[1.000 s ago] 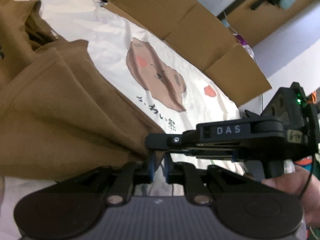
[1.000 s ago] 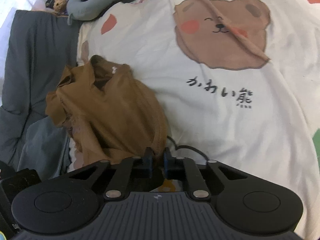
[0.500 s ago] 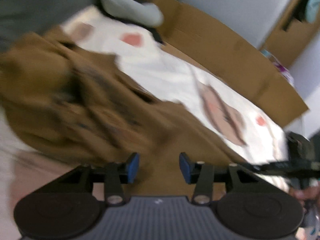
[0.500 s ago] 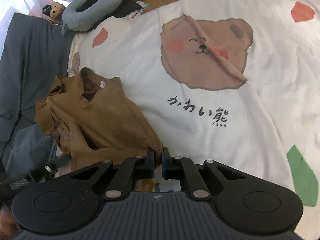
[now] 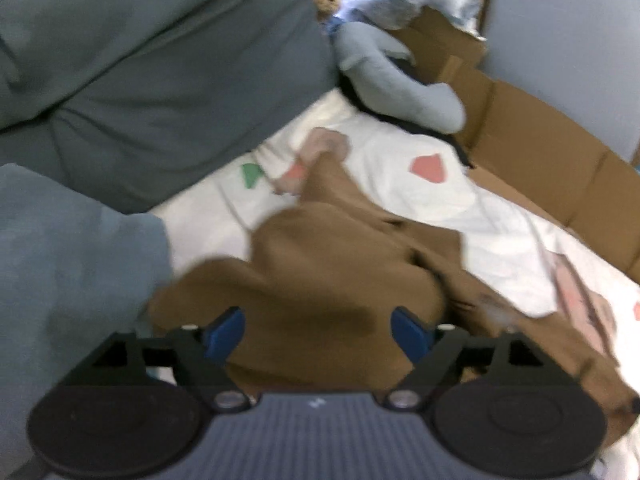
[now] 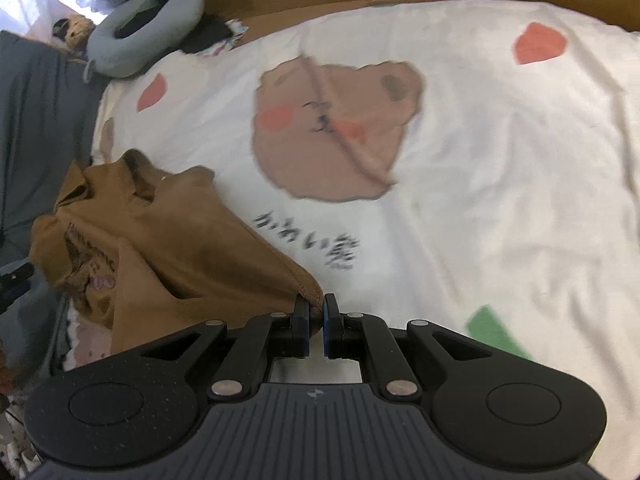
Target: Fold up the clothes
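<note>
Pinching a hem corner of the brown garment (image 6: 168,248), the right gripper (image 6: 316,312) has its pads clamped tight on the cloth, while the rest lies bunched on the bear-print sheet (image 6: 500,184) beside the grey bedding (image 5: 160,60). The left gripper (image 5: 318,330) hovers over the crumpled heap, its jaws just sprung wide and pressing on nothing. The step likely wants a matching corner found — the left should settle on one edge layer, not a bunch — before both draw the cloth flat.
</note>
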`<state>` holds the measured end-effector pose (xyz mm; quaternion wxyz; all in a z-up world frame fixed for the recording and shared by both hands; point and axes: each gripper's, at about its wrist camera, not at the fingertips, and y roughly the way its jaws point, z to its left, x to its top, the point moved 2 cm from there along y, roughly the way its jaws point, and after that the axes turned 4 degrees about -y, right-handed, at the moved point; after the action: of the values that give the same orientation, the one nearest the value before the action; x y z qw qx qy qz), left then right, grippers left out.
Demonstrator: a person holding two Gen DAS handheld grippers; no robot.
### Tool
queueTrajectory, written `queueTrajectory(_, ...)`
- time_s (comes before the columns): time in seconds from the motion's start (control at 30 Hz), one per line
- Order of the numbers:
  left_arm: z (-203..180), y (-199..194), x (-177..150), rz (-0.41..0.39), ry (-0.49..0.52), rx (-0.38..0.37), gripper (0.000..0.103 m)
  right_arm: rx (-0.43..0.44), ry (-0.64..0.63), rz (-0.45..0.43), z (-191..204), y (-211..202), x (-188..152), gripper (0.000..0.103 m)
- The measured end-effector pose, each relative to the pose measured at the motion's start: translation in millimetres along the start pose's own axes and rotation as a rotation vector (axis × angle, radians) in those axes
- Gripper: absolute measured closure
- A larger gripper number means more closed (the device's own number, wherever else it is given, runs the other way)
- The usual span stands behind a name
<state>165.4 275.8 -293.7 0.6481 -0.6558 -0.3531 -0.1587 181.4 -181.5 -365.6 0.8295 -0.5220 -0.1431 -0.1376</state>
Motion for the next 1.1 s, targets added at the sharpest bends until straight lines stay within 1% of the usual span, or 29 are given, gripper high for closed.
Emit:
queueTrajectory(0.1, 10.4, 11.0, 0.1, 0.016, -0.005, 0.037, 0.015, -0.042, 0.012, -0.019, -15.1, -9.5, 3.3, 0.099)
queueTrajectory(0.13, 13.0, 13.0, -1.4, 0.024, -0.006, 0.039, 0.012, -0.057, 0.015, -0.024, -20.7, -12.5, 4.4, 0.099)
queueTrajectory(0.2, 17.1, 20.4, -7.7, 0.062, -0.012, 0.030, 0.009, -0.084, 0.017, -0.036, -31.6, -18.7, 6.9, 0.099)
queueTrajectory(0.33, 15.3, 35.0, -27.3, 0.153, -0.022, -0.021, 0.009, -0.135, 0.023, -0.070, -54.8, -34.2, 14.4, 0.099)
queueTrajectory(0.47, 8.0, 43.7, -51.3, 0.203, 0.013, -0.037, 0.009, -0.182, 0.056, -0.102, -76.9, -48.6, 20.4, 0.099)
queueTrajectory(0.57, 9.7, 51.1, -64.2, 0.227, 0.003, -0.037, 0.009, -0.199, 0.077, -0.115, -88.9, -53.9, 23.0, 0.099)
queueTrajectory(0.67, 15.2, 59.8, -69.1, 0.236, -0.031, -0.033, 0.008, -0.205, 0.084, -0.119, -95.4, -55.3, 21.5, 0.099)
queueTrajectory(0.77, 18.0, 68.1, -67.8, 0.227, -0.065, -0.047, 0.008, -0.199, 0.092, -0.108, -97.9, -52.4, 18.3, 0.099)
queueTrajectory(0.83, 13.8, 74.1, -67.9, 0.216, -0.057, -0.069, 0.008, -0.195, 0.097, -0.102, -97.4, -49.6, 15.5, 0.099)
queueTrajectory(0.93, 11.2, 81.0, -68.4, 0.186, -0.074, -0.088, 0.007, -0.184, 0.114, -0.098, -98.9, -47.6, 11.3, 0.099)
queueTrajectory(0.97, 7.1, 82.5, -68.3, 0.186, -0.071, -0.104, 0.007, -0.179, 0.120, -0.097, -99.9, -47.1, 10.2, 0.099)
queueTrajectory(1.03, -1.0, 85.5, -68.2, 0.186, -0.067, -0.138, 0.016, -0.172, 0.129, -0.095, -101.2, -46.3, 8.2, 0.099)
queueTrajectory(1.1, -9.3, 88.2, -68.1, 0.185, -0.061, -0.171, 0.016, -0.167, 0.128, -0.091, -100.8, -45.6, 6.6, 0.099)
